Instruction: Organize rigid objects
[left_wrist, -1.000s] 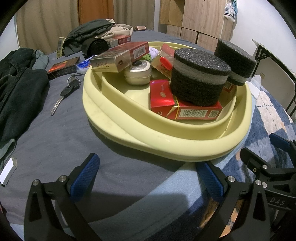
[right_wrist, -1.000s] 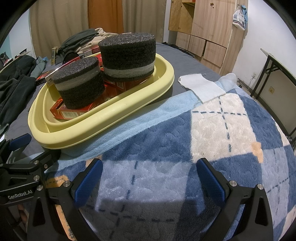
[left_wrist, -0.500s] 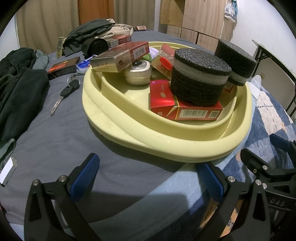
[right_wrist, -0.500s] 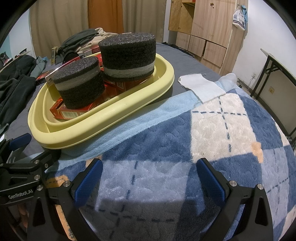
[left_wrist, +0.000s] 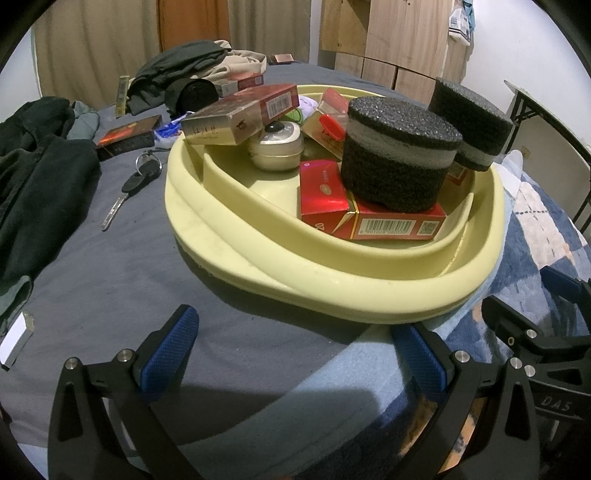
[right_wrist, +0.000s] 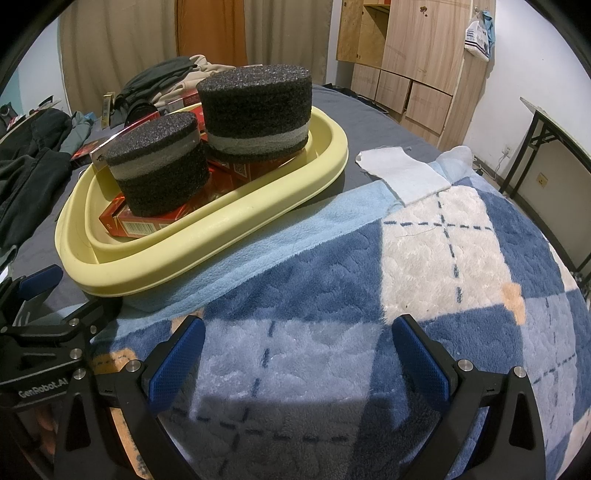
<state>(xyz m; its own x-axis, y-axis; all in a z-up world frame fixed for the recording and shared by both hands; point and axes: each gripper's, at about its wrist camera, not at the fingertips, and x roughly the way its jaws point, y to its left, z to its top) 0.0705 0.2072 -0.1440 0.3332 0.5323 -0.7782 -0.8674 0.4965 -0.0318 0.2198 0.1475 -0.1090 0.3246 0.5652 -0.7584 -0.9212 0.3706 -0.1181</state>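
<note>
Key (left_wrist: 123, 199) | left of tray (left_wrist: 258, 273), upper-left of frame | nearer left gripper (left_wrist: 295, 354) | both grippers' jaws apart, empty | right gripper (right_wrist: 295, 354) over blanket (right_wrist: 369, 280)

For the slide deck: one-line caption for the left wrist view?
Open left tool facing a yellow tray of red cartons and foam cylinders.

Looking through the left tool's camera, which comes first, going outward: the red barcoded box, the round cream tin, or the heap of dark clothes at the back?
1. Red barcoded cardboard box, front of the yellow tray.
2. Round cream tin, mid-tray, left.
3. Heap of dark clothes, behind the tray.
</note>
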